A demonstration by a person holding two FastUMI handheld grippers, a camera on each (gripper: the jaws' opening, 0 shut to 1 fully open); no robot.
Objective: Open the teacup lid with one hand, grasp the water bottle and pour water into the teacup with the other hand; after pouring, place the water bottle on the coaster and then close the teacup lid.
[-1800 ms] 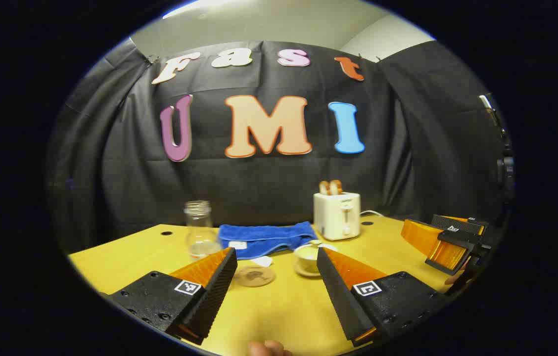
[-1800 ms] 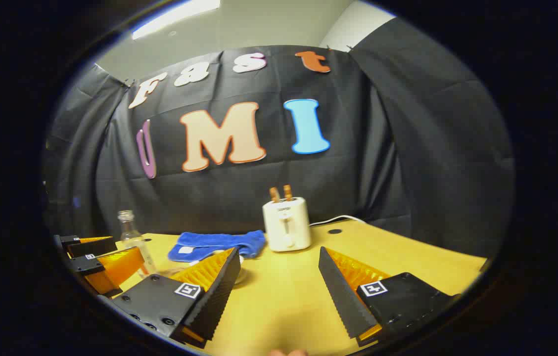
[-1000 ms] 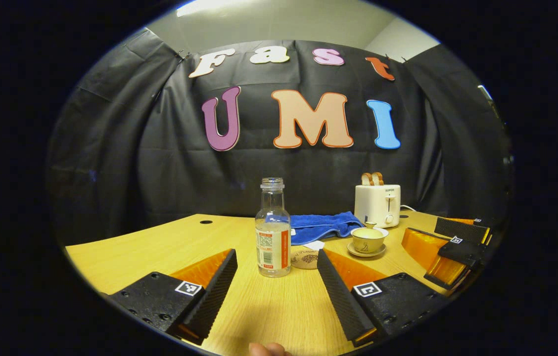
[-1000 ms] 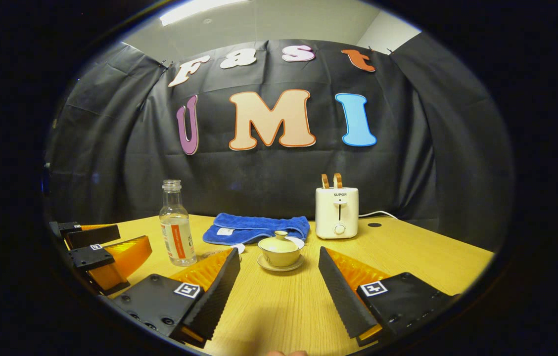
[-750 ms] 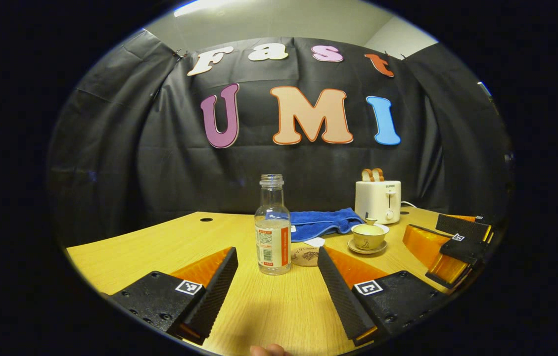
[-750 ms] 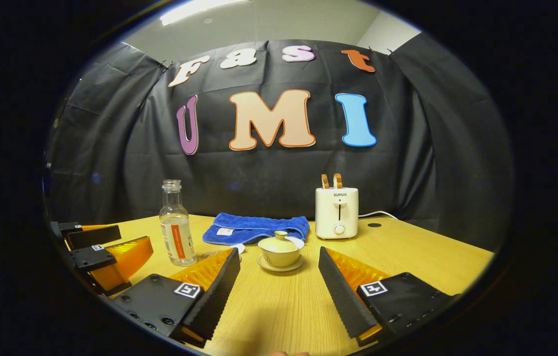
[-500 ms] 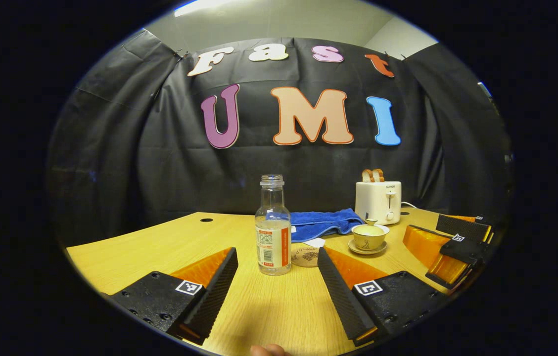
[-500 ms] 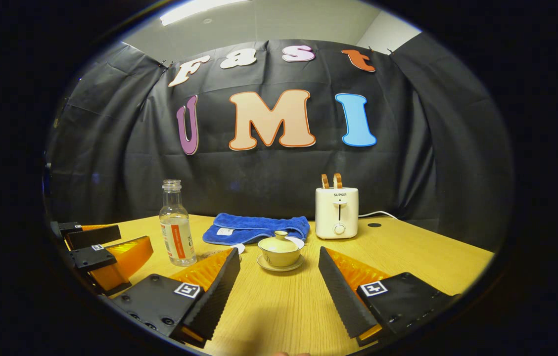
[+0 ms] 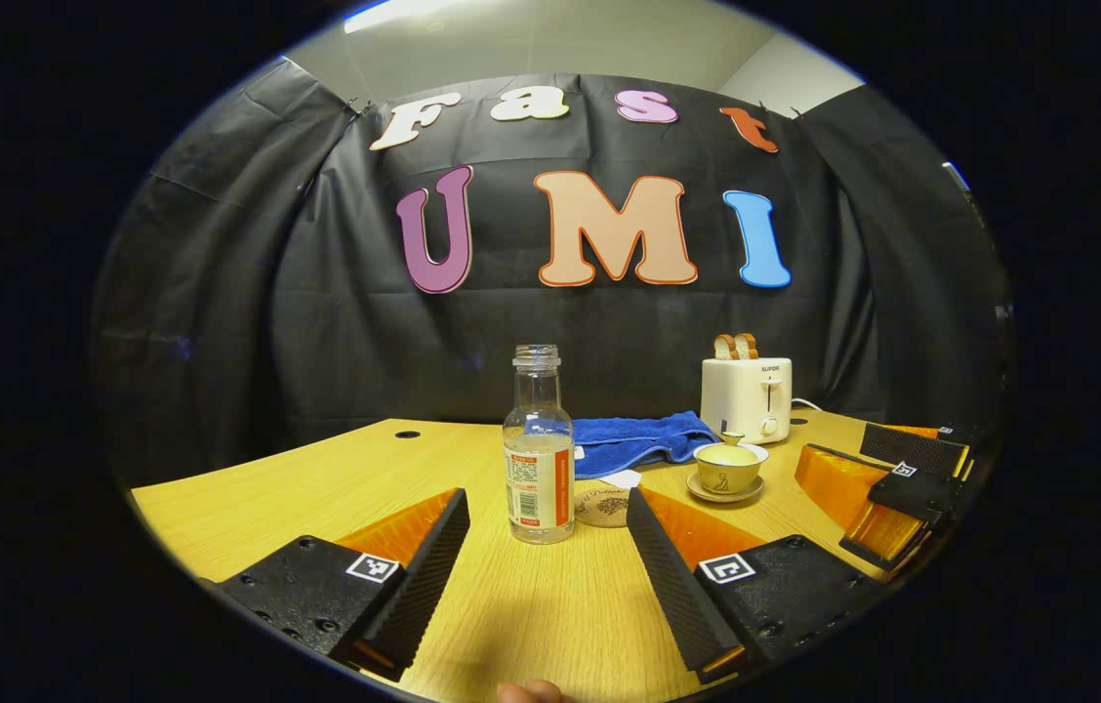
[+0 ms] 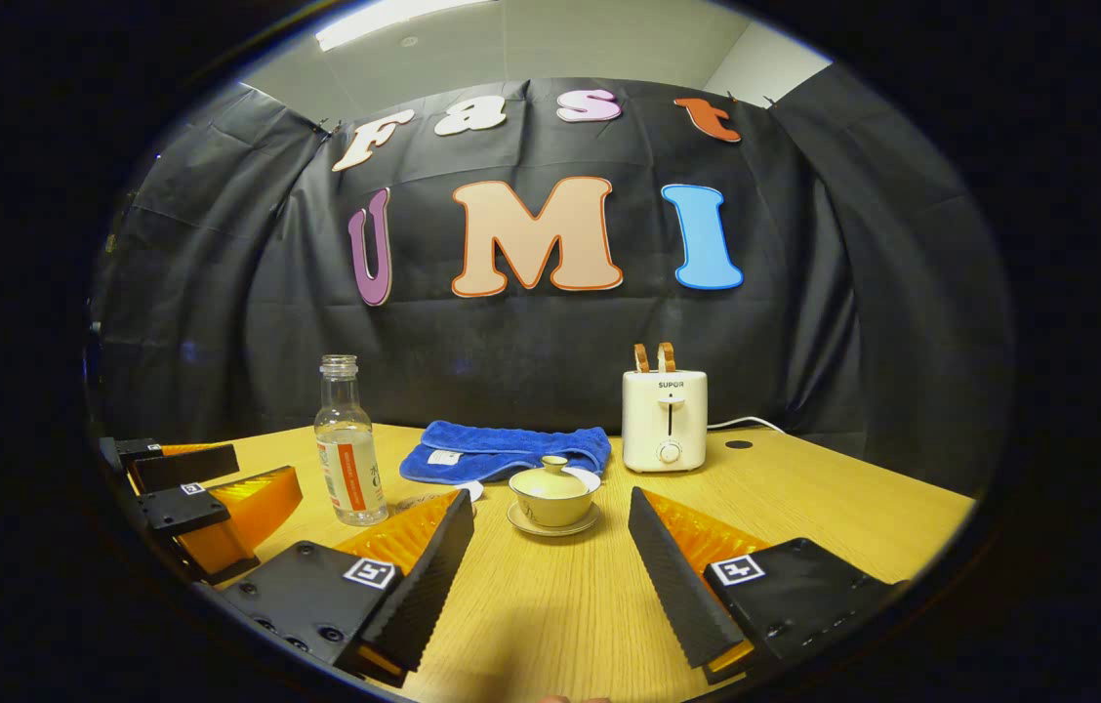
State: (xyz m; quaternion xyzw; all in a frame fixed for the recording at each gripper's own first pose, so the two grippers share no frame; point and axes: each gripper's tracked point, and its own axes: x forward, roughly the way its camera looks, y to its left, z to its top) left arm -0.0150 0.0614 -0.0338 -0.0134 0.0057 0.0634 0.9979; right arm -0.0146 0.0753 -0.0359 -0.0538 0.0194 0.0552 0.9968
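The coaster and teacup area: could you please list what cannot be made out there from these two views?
- Coaster: in the left gripper view the water bottle and a finger cover its edges; its printed pattern is too small to read.
- Teacup: the lid hides any contents.
- Blue towel: its near edge is hidden behind the teacup.

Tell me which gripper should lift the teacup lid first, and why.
Right. In the right gripper view the right gripper is open and the lidded teacup sits straight ahead between its fingers. The left gripper instead faces the water bottle, with the teacup off to its side.
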